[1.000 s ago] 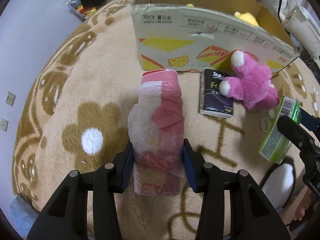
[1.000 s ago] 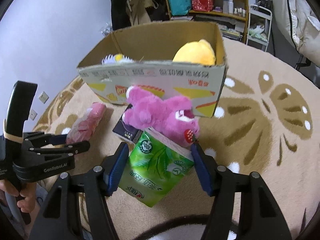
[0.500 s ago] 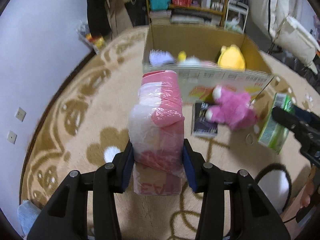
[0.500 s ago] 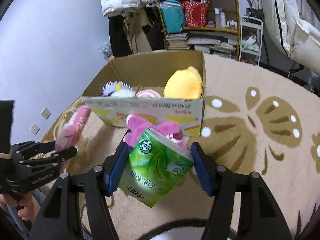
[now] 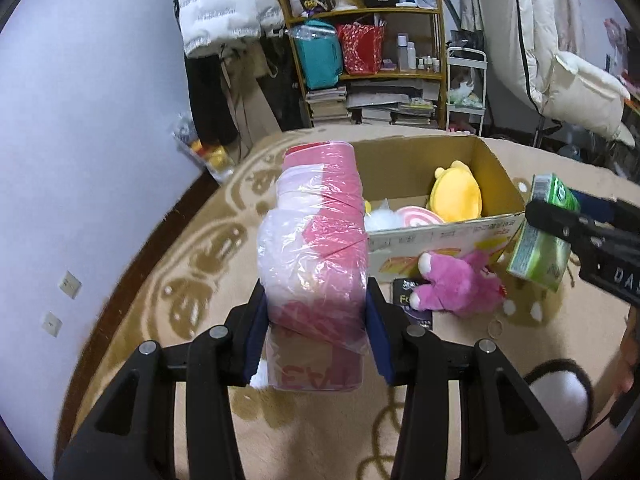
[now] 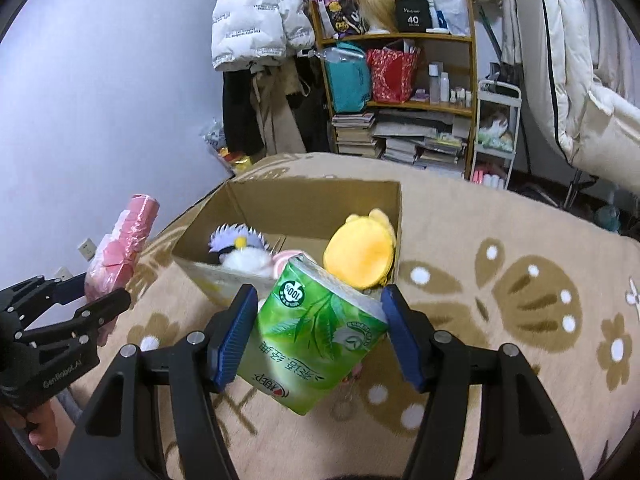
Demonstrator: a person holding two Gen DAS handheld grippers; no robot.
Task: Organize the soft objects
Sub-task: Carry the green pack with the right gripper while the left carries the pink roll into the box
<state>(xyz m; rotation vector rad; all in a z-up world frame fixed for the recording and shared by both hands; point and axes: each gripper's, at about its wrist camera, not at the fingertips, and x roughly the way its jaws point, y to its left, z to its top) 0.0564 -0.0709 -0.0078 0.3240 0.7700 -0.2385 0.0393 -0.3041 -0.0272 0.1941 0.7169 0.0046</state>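
My left gripper is shut on a pink plastic-wrapped tissue pack, held up in the air left of the open cardboard box. My right gripper is shut on a green tissue pack, held above the box's near wall; the pack also shows in the left wrist view. Inside the box lie a yellow plush, a spiky white-purple plush and a pink-white round thing. A pink plush bear and a dark tissue packet lie on the rug in front of the box.
A beige rug with brown flower patterns covers the floor. Behind the box stand a cluttered wooden shelf, stacked books, hanging coats and a white trolley. The wall is at left.
Both grippers have risen with their packs, so the box interior now shows from above. The green pack has moved over the box's near wall. Grips are unchanged.
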